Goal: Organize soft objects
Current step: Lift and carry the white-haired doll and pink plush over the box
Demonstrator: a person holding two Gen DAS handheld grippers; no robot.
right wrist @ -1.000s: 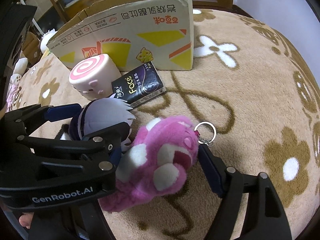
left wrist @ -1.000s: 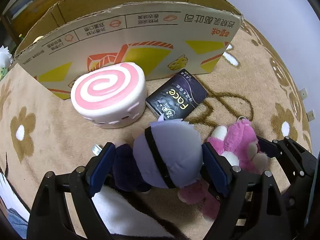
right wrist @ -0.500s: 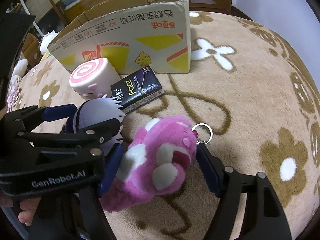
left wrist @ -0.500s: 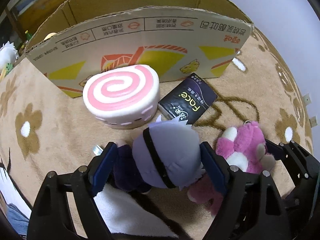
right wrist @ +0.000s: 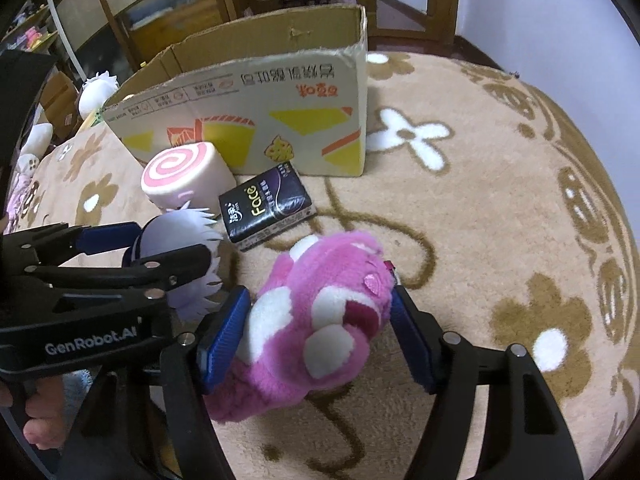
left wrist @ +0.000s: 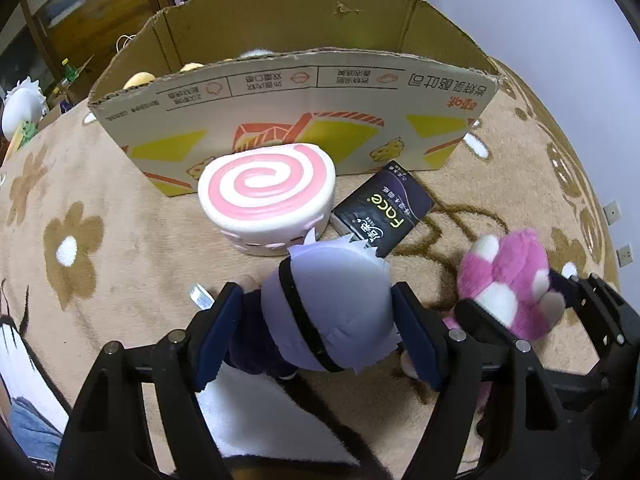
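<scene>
My left gripper (left wrist: 318, 328) is shut on a lavender-haired plush doll (left wrist: 332, 304) with a black band and dark body, held above the carpet; the doll also shows in the right wrist view (right wrist: 180, 240). My right gripper (right wrist: 320, 328) is shut on a pink and white plush bear (right wrist: 320, 320), which also shows in the left wrist view (left wrist: 508, 284). Both are lifted side by side in front of an open cardboard box (left wrist: 304, 92) that holds some soft toys.
A pink-swirl squishy roll (left wrist: 268, 196) and a black tissue pack (left wrist: 384, 208) lie on the beige flower carpet (right wrist: 480, 208) before the box. White plush toys (right wrist: 96, 88) sit at the far left. A wall is on the right.
Both grippers have risen with their plush toys and drawn back a little; the box's inside now shows over its near wall. The roll and the tissue pack have not moved.
</scene>
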